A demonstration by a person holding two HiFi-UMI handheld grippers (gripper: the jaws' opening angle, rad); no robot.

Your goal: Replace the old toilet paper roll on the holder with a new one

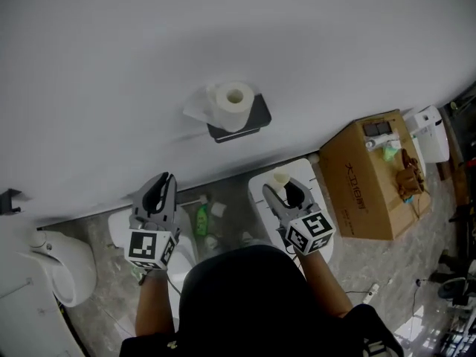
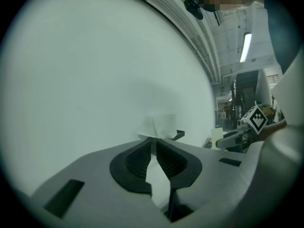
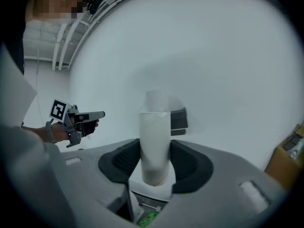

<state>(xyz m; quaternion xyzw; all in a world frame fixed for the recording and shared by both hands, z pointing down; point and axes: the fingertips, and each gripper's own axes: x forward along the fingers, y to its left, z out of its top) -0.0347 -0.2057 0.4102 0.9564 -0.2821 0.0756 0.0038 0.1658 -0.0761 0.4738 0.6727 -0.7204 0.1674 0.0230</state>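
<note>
Leftmost, a white toilet (image 1: pixel 65 268) stands against the wall. Beside it the left gripper (image 1: pixel 165 178) points level at the wall, its pads drawn together so the tips meet, with nothing caught between them. On the floor between the two grippers lies a green bottle (image 1: pixel 201 219) among a few small white bits too small to name.

Higher on the wall, the dark holder (image 1: pixel 256 117) carries a full white toilet paper roll (image 1: pixel 234 104). The roll's hollow core faces up and a loose sheet hangs off its left side. Neither gripper touches it.

Further right, the right gripper (image 1: pixel 283 187) is clamped on a bare cardboard tube (image 3: pixel 155 127). The tube stands upright between the pads, which press on both its sides, and its top rises above the fingertips.

Rightmost, a brown cardboard box (image 1: pixel 364 192) sits on the floor near the wall. A small grey-white device (image 1: pixel 378 129) and a brown object (image 1: pixel 407 175) lie on its top. Whether the box is closed or holds anything I cannot tell.
</note>
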